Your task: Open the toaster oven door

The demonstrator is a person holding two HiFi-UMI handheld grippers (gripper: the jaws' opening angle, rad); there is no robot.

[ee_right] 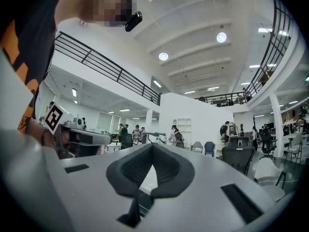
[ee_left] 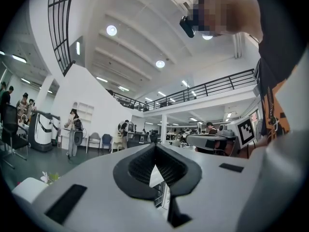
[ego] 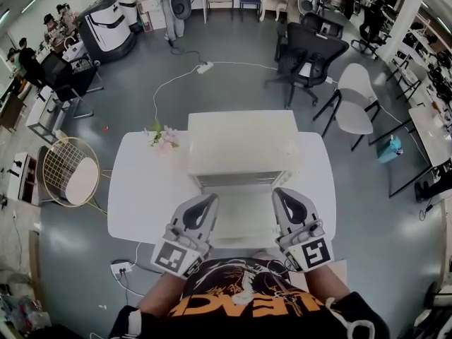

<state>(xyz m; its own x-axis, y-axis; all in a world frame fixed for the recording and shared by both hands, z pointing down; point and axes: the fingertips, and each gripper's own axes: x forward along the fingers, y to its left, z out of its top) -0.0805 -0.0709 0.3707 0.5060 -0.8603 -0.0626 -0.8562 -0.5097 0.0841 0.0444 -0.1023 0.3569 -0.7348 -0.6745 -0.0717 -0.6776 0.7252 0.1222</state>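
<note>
A white toaster oven [ego: 240, 143] stands at the middle of a white table [ego: 141, 196]. Its door [ego: 244, 217] appears folded down flat toward me, with the rack slot showing above it. My left gripper [ego: 210, 200] is just off the door's left edge and my right gripper [ego: 280, 193] just off its right edge. Both point away from me. In the left gripper view the left gripper [ee_left: 155, 149] has its black pads closed together with nothing held. The right gripper [ee_right: 152, 149] looks the same in the right gripper view.
Pink flowers [ego: 162, 138] lie on the table left of the oven. A gold wire chair [ego: 70, 171] stands to the left of the table. Black office chairs [ego: 307, 58] and a white chair [ego: 357, 97] are beyond it. A power strip [ego: 121, 267] lies on the floor.
</note>
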